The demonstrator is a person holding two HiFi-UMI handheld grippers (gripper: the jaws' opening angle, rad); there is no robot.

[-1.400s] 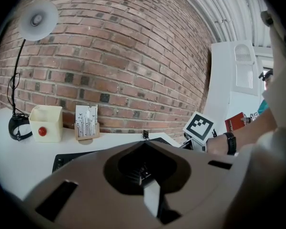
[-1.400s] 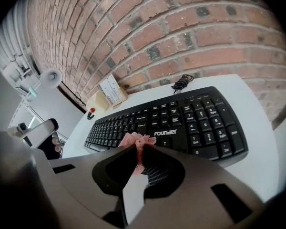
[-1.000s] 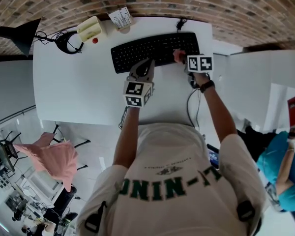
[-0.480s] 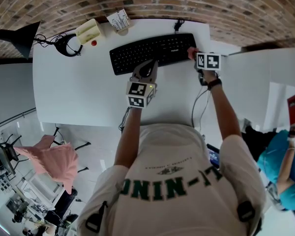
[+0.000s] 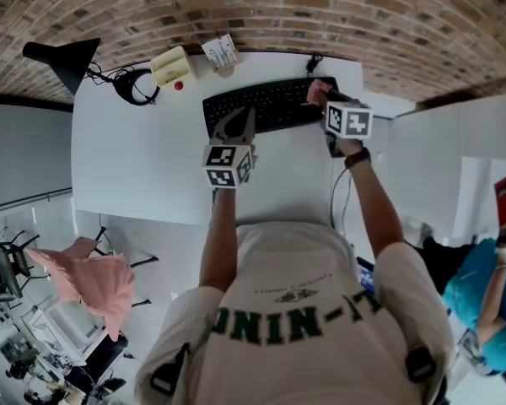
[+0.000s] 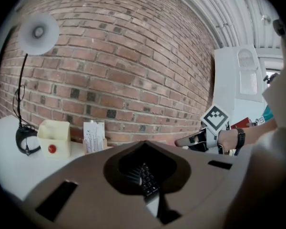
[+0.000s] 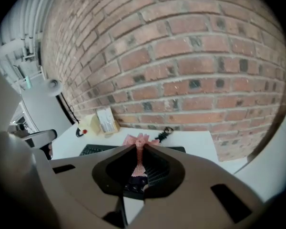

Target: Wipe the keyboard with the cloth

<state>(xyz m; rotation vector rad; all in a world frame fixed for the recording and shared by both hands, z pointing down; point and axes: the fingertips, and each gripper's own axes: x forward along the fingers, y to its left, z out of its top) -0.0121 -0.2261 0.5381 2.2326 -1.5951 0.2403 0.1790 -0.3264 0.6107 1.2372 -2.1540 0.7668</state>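
pink cloth (image 5: pixel 319 89) pinched in right gripper (image 7: pixel 139 146) jaws, over keyboard (image 5: pixel 266 106); left gripper (image 6: pixel 146 142) closed, empty

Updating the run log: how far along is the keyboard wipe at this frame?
Done: the cloth is picked up, clamped in the right gripper. In hand: the cloth is at the keyboard's right end; the left gripper, shut and empty, is at its front edge. Left: nothing shows which keys are wiped, so treat the rest as pending.
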